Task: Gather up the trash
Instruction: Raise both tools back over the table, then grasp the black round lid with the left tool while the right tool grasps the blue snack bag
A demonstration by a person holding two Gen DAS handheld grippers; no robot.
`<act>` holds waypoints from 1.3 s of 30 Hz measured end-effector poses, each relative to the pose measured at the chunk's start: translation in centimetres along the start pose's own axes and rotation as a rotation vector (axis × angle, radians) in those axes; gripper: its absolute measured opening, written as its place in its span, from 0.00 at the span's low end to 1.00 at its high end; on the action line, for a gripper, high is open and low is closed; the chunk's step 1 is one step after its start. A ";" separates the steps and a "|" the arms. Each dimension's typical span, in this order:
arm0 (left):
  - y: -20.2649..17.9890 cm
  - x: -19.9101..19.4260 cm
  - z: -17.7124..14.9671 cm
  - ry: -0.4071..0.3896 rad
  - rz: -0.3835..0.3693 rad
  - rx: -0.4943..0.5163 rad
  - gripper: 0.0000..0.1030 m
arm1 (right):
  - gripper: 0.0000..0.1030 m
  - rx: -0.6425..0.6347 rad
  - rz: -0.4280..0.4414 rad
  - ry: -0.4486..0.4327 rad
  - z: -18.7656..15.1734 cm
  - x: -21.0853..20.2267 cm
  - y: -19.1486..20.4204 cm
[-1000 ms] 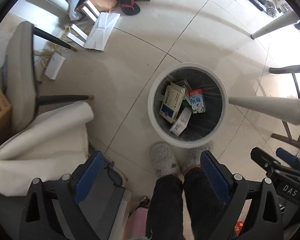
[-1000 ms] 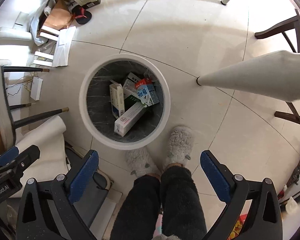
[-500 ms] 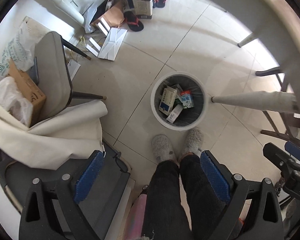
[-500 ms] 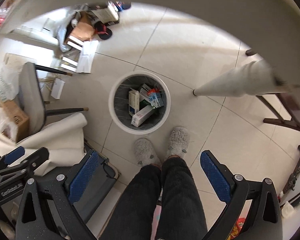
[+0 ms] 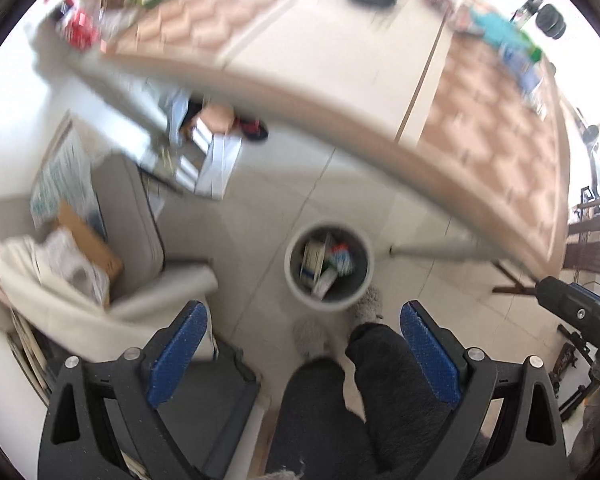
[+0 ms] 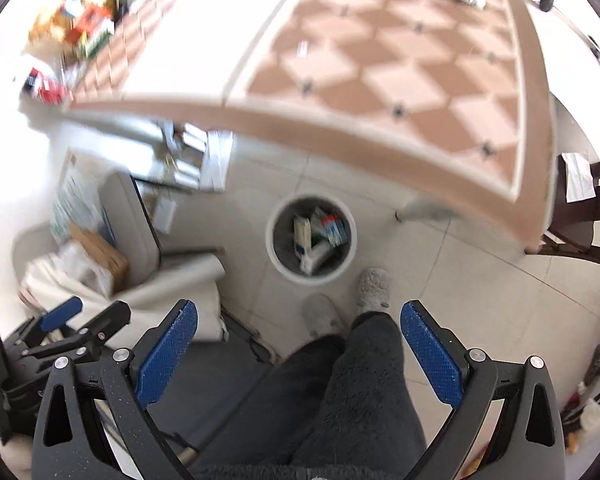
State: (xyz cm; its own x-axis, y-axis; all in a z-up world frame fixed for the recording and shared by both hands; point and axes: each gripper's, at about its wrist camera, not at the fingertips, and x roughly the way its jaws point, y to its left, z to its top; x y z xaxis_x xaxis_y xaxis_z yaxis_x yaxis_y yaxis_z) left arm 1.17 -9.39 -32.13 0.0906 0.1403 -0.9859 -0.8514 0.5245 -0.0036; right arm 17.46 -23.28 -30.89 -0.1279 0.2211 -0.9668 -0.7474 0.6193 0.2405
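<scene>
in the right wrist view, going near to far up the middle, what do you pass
Right tongs, open, then the person's dark trouser legs → grey slippers → white bin holding cartons → bare floor tiles → checkered table edge.

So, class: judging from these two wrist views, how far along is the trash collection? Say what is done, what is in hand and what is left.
Done: several cartons already lie in the bin on the floor. In hand: nothing; the left gripper and right gripper are both open and empty, high above the bin. Left: blurred packages on the table at its far left, and more items at its far right, probably the next pickups.
</scene>
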 end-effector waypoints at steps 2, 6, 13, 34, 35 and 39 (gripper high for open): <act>-1.4 -1.3 2.4 -0.046 0.011 0.021 0.96 | 1.00 0.032 0.015 -0.041 2.1 -2.3 -0.9; -4.6 -2.4 8.6 -0.103 0.047 0.056 1.00 | 1.00 0.092 0.023 -0.117 7.7 -6.0 -3.7; -9.2 0.0 19.5 -0.074 0.130 0.041 1.00 | 1.00 0.093 -0.059 -0.095 22.1 -5.9 -11.1; -8.3 10.4 35.3 0.128 0.068 -0.192 1.00 | 0.44 0.200 -0.061 0.127 42.0 7.1 -16.9; -8.0 10.7 35.9 0.132 0.060 -0.207 1.00 | 0.41 0.232 -0.049 0.118 42.2 7.2 -16.9; -7.3 12.7 38.3 0.169 0.038 -0.248 1.00 | 0.39 0.318 -0.028 0.116 43.1 8.2 -16.5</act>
State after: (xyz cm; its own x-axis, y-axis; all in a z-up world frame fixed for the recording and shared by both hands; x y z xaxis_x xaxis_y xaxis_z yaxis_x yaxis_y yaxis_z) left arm 28.37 20.75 -38.20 -0.0137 0.0033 -0.9999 -0.9545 0.2977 0.0140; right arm 56.85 0.77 -39.08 -0.1973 0.1252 -0.9723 -0.5134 0.8318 0.2113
